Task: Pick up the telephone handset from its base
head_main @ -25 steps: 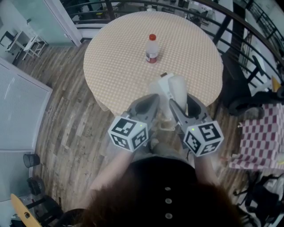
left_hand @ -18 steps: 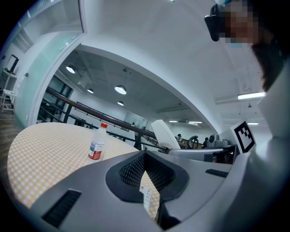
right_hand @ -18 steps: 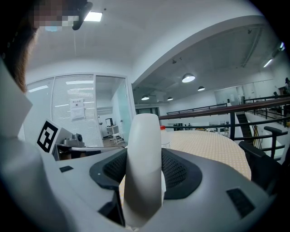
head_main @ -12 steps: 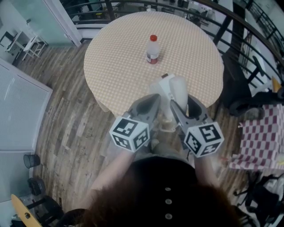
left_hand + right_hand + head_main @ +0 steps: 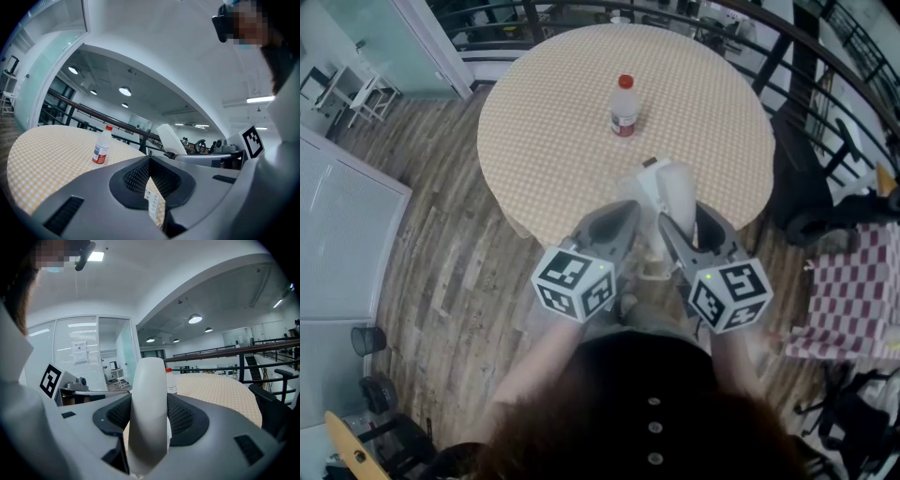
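The white telephone handset (image 5: 149,404) stands upright between the pads of my right gripper (image 5: 150,401), which is shut on it. From the head view the handset (image 5: 676,190) sticks out past the right gripper (image 5: 680,223) over the near edge of the round table (image 5: 553,122). A white part of the base (image 5: 645,178) shows just left of it. My left gripper (image 5: 623,217) sits close beside, jaw tips meeting, holding nothing I can see. In the left gripper view (image 5: 150,161) the handset (image 5: 171,139) rises to the right, and a white keyed piece (image 5: 153,205) shows below the jaws.
A small clear bottle with a red cap (image 5: 622,105) stands near the table's middle, beyond both grippers. A dark railing (image 5: 787,56) curves behind the table. A chair with a checked cloth (image 5: 848,291) is at the right, over wooden floor (image 5: 441,234).
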Demonstrator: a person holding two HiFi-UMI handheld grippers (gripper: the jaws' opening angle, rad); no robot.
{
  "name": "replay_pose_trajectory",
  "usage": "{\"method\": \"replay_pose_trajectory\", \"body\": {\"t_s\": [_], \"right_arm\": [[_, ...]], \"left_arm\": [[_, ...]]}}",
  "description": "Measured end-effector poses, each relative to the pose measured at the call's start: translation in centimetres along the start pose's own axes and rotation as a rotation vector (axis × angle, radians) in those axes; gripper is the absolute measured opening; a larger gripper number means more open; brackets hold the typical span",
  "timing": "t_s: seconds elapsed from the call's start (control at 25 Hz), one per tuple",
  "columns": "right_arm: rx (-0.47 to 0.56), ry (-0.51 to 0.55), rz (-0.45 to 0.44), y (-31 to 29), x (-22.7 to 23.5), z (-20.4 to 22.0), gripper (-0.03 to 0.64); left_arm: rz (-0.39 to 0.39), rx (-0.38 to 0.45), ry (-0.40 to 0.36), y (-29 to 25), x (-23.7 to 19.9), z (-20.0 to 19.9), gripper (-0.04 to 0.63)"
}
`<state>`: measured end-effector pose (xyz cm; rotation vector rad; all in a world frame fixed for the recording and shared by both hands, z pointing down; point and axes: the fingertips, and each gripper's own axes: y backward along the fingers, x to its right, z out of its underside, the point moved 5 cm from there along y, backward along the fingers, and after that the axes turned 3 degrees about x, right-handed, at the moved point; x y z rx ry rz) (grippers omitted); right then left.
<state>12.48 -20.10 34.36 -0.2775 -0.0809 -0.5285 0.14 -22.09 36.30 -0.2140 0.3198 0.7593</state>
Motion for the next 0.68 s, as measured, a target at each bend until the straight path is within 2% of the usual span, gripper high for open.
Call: {"method": "replay_pose_trajectory", "body": {"t_s": [0.68], "right_arm": [[-0.021,-0.001,-0.015,-0.6,1.0,0.4,0.229]], "left_arm": [[0.003,-0.015,0.009,-1.3,-0.3,0.3,0.006]]}}
